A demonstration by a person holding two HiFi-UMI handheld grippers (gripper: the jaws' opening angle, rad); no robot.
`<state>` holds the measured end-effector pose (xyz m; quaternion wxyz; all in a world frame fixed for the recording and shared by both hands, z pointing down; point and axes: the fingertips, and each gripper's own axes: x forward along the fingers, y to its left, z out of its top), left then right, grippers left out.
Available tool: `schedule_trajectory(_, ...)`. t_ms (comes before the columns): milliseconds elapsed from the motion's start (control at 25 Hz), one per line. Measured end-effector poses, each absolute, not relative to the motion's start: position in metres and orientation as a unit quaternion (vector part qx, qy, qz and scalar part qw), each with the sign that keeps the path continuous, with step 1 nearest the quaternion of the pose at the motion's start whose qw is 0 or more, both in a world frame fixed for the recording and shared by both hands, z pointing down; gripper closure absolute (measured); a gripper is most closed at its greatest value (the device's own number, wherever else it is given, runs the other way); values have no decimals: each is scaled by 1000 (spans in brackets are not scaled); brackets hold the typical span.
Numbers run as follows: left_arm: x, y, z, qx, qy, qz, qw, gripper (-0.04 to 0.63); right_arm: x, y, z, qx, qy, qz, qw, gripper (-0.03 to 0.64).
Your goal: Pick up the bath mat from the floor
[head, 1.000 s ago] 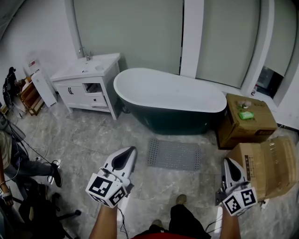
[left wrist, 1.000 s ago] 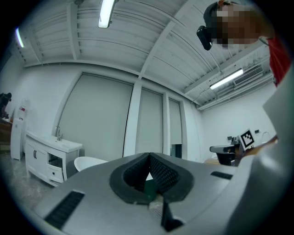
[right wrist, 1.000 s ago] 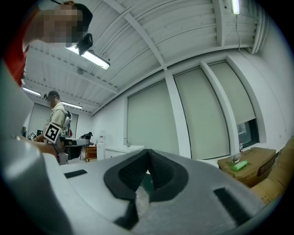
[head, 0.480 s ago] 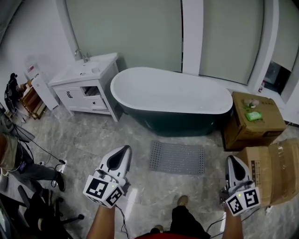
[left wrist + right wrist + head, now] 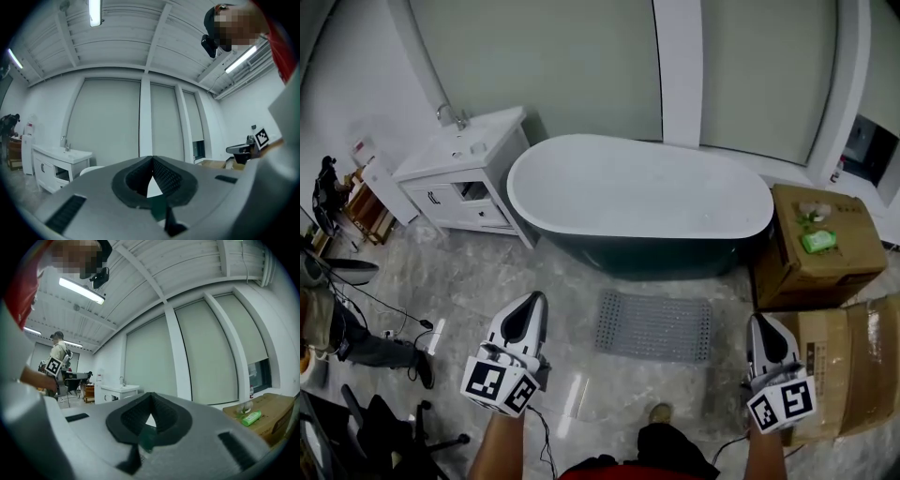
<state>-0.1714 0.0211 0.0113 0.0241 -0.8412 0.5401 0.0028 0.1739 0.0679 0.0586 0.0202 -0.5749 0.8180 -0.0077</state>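
We see bath mat [image 5: 653, 325] flat on floor [image 5: 469, 281] before bathtub [image 5: 637, 202], between our grippers, touching neither. We hold left gripper [image 5: 532, 298] and right gripper [image 5: 758, 321] level, jaws pressed together, empty.

A dark-sided bathtub [image 5: 637, 202] with a white rim is seen across the centre of the frame. A white vanity [image 5: 464, 173] with a tap [image 5: 448, 114] is set by its left end. At the right edge two cardboard boxes [image 5: 820, 267] are placed, a green packet [image 5: 818, 242] laid on the upper one
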Motion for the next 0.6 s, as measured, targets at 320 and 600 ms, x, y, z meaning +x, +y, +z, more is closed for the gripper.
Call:
schedule_trajectory(320,-158,-18,16,-826,563,-23,24,584,210,15,77,-572,820,-23,19,614)
schedule_trajectory(600,-156,-62,59,-826,563,-41,5,584,220,-14,108,-581,813,-37,-1,614)
